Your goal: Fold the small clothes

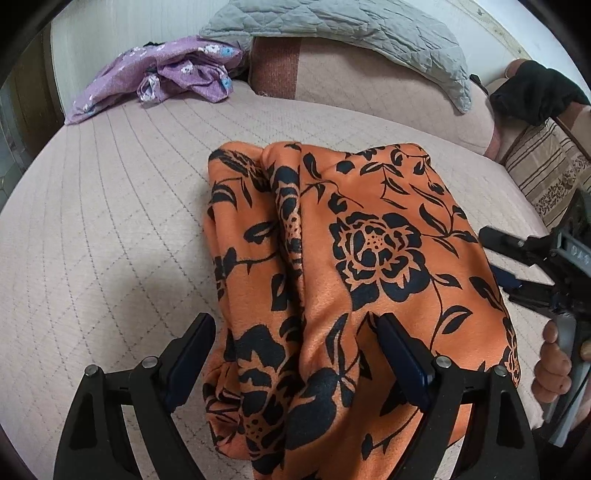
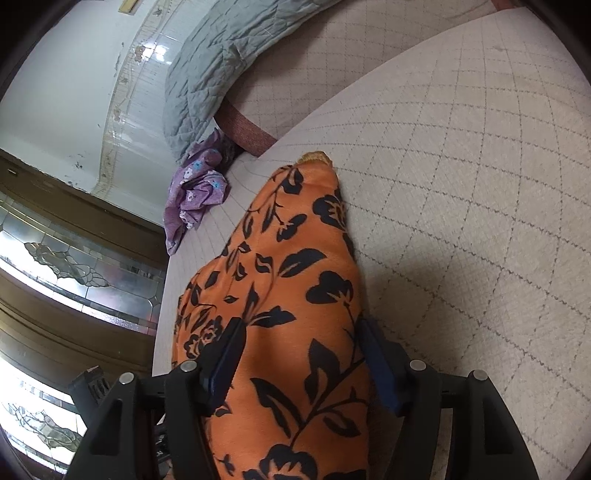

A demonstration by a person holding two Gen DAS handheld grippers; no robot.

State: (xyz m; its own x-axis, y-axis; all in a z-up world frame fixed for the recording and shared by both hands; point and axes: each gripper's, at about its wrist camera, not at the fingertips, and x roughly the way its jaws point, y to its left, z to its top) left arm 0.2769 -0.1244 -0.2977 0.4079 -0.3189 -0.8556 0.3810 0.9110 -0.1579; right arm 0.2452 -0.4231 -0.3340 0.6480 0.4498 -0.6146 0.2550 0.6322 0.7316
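An orange garment with black flowers (image 1: 369,266) lies folded in a thick bundle on the pale quilted bed (image 1: 110,229). My left gripper (image 1: 295,343) is open, its jaws wide on either side of the bundle's near-left end. My right gripper (image 2: 301,350) is open too, its jaws straddling the garment's (image 2: 288,295) near-right edge. The right gripper also shows in the left wrist view (image 1: 517,254) at the right edge, held by a hand.
A crumpled purple flowered garment (image 1: 162,77) lies at the bed's far left corner, also in the right wrist view (image 2: 195,192). A grey quilted blanket (image 1: 332,29) drapes over pink cushions behind. A black cloth (image 1: 535,92) and striped pillow (image 1: 543,170) sit far right.
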